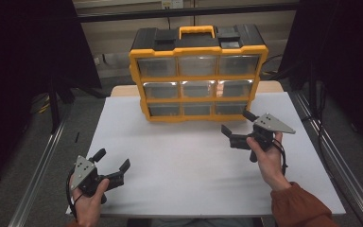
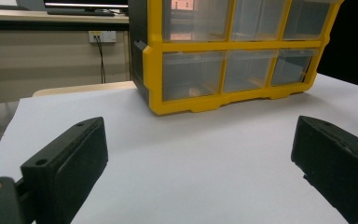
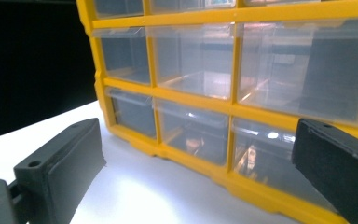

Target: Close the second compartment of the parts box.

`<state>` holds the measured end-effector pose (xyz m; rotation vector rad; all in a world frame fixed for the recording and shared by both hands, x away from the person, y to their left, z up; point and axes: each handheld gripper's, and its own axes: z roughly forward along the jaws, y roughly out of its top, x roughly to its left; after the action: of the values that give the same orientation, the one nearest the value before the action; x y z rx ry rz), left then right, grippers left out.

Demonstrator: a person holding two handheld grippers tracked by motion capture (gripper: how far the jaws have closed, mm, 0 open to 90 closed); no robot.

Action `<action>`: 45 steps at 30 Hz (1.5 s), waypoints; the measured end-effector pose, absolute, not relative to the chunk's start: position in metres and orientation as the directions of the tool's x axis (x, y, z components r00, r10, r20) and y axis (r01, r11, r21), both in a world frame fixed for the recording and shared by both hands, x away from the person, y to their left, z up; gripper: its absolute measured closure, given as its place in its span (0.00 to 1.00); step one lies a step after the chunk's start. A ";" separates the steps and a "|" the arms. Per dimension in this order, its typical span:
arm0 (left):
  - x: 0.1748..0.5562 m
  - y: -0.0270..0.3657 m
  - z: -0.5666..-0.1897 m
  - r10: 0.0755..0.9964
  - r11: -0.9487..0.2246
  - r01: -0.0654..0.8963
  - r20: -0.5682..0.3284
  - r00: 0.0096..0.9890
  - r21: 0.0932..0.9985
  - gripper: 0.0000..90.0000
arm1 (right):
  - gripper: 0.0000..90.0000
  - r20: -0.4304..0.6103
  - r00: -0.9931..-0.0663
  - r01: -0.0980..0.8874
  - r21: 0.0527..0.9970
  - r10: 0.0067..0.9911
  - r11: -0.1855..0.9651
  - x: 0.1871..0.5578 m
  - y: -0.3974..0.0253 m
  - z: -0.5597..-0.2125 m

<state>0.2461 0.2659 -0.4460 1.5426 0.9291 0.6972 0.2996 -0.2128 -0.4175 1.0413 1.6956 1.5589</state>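
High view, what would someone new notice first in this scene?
The yellow and black drawer cabinet stands out first, upright at the far middle of the white table, with nine clear drawers in three rows. Next come the two black tools: the left hand-held gripper open near the front left corner, and the right hand-held gripper open just in front of the cabinet's lower right corner.

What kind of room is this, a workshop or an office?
Probably a lab or recording booth: dark curtains flank a white-topped table inside a metal frame, with a desk and wall socket behind the yellow drawer organizer.
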 end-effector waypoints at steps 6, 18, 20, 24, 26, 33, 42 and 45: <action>0.247 0.266 -0.446 0.858 -0.046 0.185 -0.056 0.510 0.982 0.04 | 0.02 0.077 -0.493 0.152 0.988 0.867 -0.001 0.283 -0.225 -0.423; 0.247 0.265 -0.447 0.858 -0.035 0.194 -0.070 0.508 0.980 0.04 | 0.02 0.068 -0.455 0.160 0.987 0.888 0.006 0.254 -0.247 -0.428; 0.247 0.265 -0.447 0.858 -0.054 0.200 -0.057 0.511 0.978 0.04 | 0.02 0.070 -0.451 0.159 0.987 0.890 0.003 0.251 -0.249 -0.429; 0.247 0.266 -0.447 0.857 -0.043 0.188 -0.061 0.512 0.981 0.04 | 0.02 0.077 -0.431 0.171 0.985 0.899 -0.003 0.241 -0.260 -0.432; 0.246 0.268 -0.445 0.860 -0.043 0.184 -0.057 0.507 0.982 0.04 | 0.02 0.084 -0.414 0.186 0.982 0.906 -0.006 0.235 -0.269 -0.436; 0.245 0.271 -0.445 0.858 -0.036 0.177 -0.061 0.510 0.983 0.03 | 0.02 0.083 -0.379 0.209 0.978 0.922 -0.002 0.223 -0.281 -0.444; 0.241 0.274 -0.446 0.867 -0.045 0.186 -0.054 0.495 0.981 0.03 | 0.03 0.065 -0.318 0.232 0.973 0.946 0.011 0.203 -0.299 -0.454; 0.240 0.272 -0.447 0.867 -0.050 0.184 -0.049 0.496 0.982 0.03 | 0.04 0.044 -0.306 0.241 0.970 0.951 0.032 0.199 -0.304 -0.459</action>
<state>0.2403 0.2721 -0.4471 1.5489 0.9413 0.7163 0.1985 -0.3037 -0.4590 1.2296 1.6271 1.3177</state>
